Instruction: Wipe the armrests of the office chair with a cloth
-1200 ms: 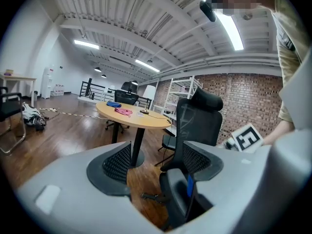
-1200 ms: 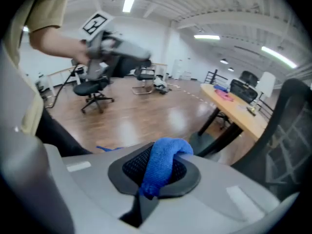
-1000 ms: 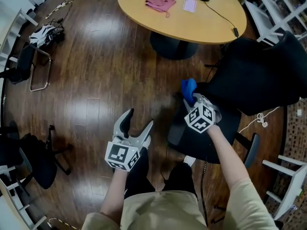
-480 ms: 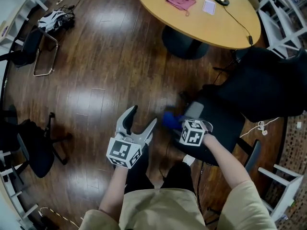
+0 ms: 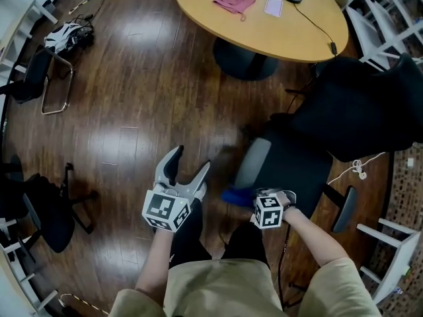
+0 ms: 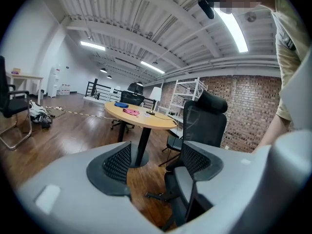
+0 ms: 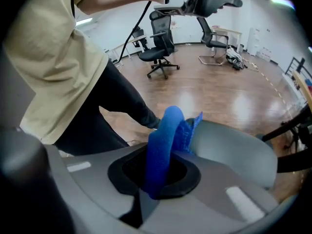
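Observation:
A black office chair (image 5: 344,111) stands at the right of the head view, its grey left armrest (image 5: 253,164) pointing towards me. My right gripper (image 5: 244,198) is shut on a folded blue cloth (image 5: 235,195) at the near end of that armrest. In the right gripper view the blue cloth (image 7: 165,140) stands pinched between the jaws and rests against the grey armrest (image 7: 229,147). My left gripper (image 5: 190,162) hangs open and empty over the floor, left of the chair. Its own view looks at the chair (image 6: 204,121) and the armrest (image 6: 185,186) between spread jaws. The chair's other armrest (image 5: 344,210) lies at the far right.
A round wooden table (image 5: 310,32) behind the chair carries a pink cloth (image 5: 232,0), a card and a lamp base with a cable. Dark chairs (image 5: 39,210) stand at the left edge, white shelving (image 5: 390,18) at the right. A white cable (image 5: 357,167) dangles by the chair.
My right gripper has slid the blue cloth along the grey armrest from its far end to its near end, towards me. The left gripper has barely moved.

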